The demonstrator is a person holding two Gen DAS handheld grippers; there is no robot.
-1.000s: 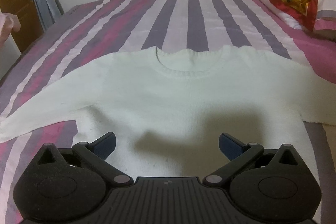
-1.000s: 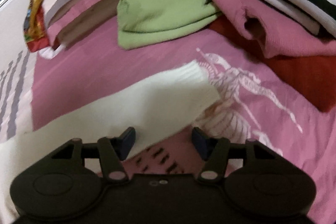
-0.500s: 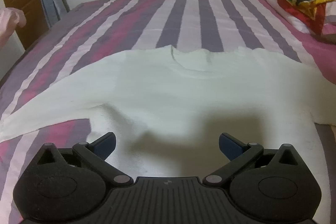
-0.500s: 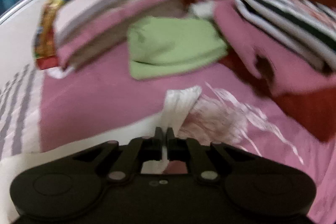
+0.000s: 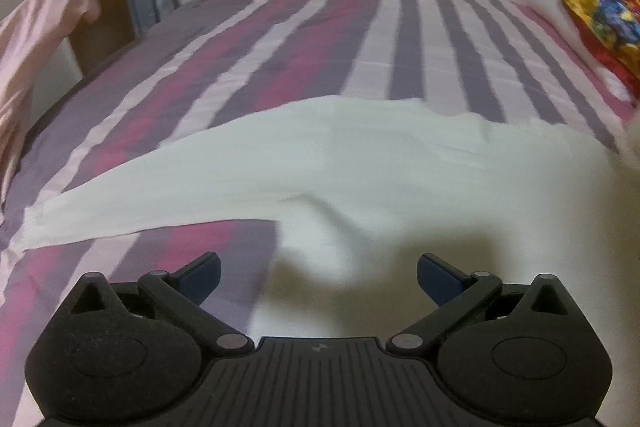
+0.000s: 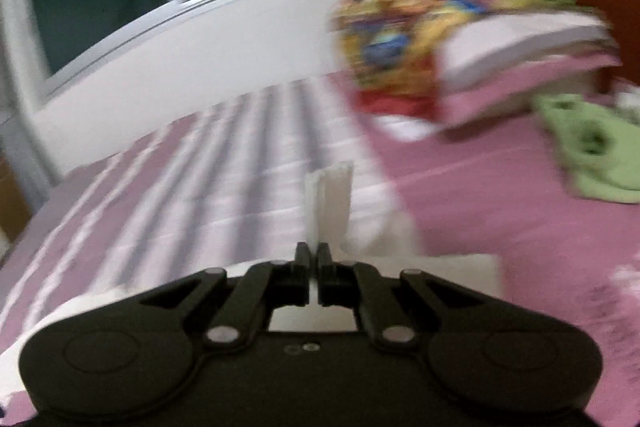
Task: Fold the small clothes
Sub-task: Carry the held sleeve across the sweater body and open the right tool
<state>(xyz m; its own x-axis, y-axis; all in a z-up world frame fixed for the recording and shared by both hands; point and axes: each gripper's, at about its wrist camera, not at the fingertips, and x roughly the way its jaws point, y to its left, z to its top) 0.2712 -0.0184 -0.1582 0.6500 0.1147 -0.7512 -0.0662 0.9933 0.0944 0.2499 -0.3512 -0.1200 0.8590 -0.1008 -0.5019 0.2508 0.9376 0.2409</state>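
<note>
Slippage threatens: right gripper point(image 6: 314, 255) jaws pinch only the white sweater point(image 5: 360, 163) cuff point(image 6: 330, 199), left gripper point(image 5: 318, 275) jaws wide, empty.

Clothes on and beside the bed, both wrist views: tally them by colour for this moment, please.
White: 1, the sweater, its sleeve cuff pinched in the right gripper
Green: 1, the green garment on the pink cover
Pale pink: 1, the pink garment hanging at the left
Total: 3
</note>
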